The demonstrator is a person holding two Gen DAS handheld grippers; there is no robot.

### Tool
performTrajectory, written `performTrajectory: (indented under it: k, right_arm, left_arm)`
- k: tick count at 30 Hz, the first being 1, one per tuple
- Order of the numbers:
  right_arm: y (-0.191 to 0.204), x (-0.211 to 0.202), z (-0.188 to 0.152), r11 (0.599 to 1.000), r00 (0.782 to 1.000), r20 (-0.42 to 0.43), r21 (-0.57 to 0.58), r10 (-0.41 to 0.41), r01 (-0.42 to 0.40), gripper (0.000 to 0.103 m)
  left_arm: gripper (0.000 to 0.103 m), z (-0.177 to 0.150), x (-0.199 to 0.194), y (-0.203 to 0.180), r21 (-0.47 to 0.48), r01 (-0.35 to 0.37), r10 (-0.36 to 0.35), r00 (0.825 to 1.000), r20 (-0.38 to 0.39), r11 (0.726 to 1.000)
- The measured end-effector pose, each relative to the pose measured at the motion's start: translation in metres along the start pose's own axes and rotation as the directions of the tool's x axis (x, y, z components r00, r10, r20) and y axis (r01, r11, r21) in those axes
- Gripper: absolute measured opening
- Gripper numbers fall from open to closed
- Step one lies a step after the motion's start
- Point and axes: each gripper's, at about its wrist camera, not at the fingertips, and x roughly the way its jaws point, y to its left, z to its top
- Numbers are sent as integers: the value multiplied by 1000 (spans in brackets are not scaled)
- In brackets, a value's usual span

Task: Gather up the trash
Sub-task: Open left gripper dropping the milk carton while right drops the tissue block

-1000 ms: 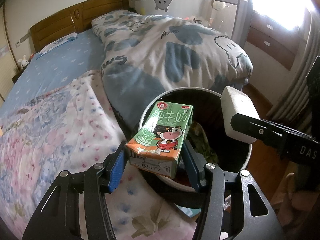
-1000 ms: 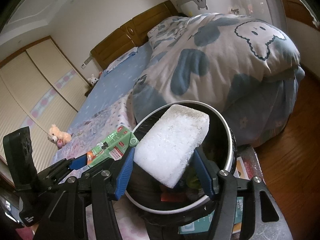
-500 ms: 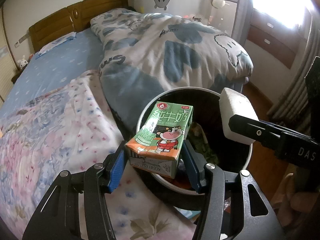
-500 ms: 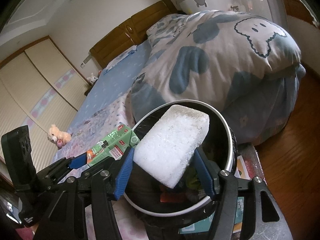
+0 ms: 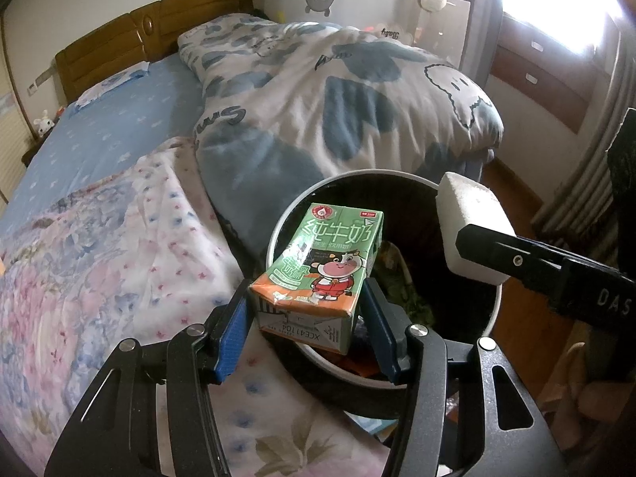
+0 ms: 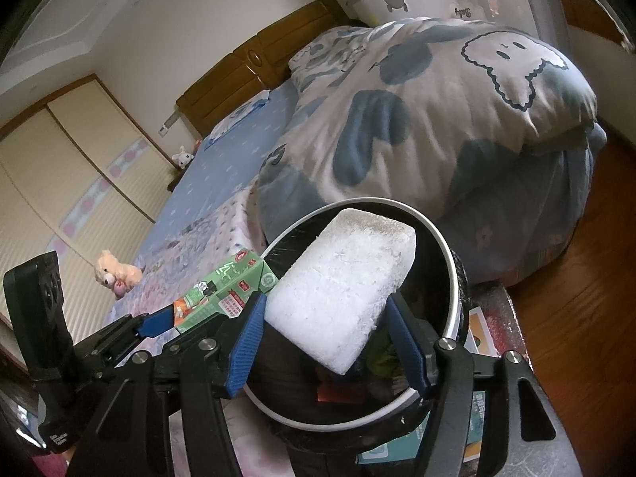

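Observation:
A green milk carton (image 5: pixel 330 262) with a cartoon cow sits between the blue pads of my left gripper (image 5: pixel 306 318), which is shut on it above the near rim of a round black trash bin (image 5: pixel 280 222). A white foam block (image 6: pixel 346 278) is pinched between the pads of my right gripper (image 6: pixel 324 310), tilted over the bin's mouth (image 6: pixel 451 270). In the left wrist view the foam block (image 5: pixel 469 214) hangs at the bin's right rim. In the right wrist view the carton (image 6: pixel 226 286) is at the left. Wrappers and greenish scraps lie inside the bin.
The bin stands against a bed with a floral sheet (image 5: pixel 99 258) and a bunched blue-and-white duvet (image 5: pixel 338 99). Printed papers (image 6: pixel 481 334) lie under the bin. Wooden floor (image 6: pixel 576 338) opens to the right. A plush toy (image 6: pixel 115 274) lies on the bed.

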Motion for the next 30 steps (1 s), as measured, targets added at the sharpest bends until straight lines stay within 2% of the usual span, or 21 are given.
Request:
performTrajectory:
  k: [4,8,15,24,30]
  right_arm:
    - [-3,-1,2,1000,1000,-4,17,7,-7,69]
    - [-5,-3,3,999,1000,0,33,18,-18,76]
    - [-2,-16,-1,998,999,33,52,21,-23,76]
    - [22,-32,-32,998,997,68,58,22,-26,81]
    - [58,-40,-64,999,996,85,9,36,-37,87]
  left_arm:
    - [55,-2,-1,1,-4,17,-17,1000,-7,1000]
    - [65,1,-5,-1,-3,15,-15,1000,2,1000]
    - [67,-13,-21,13,-48,13,-12,1000,17,999]
    - [69,-64,-65,48,-145,-4,12,999,51,989]
    - [74,-102,-103,83,-241,-40,64,994,93,970]
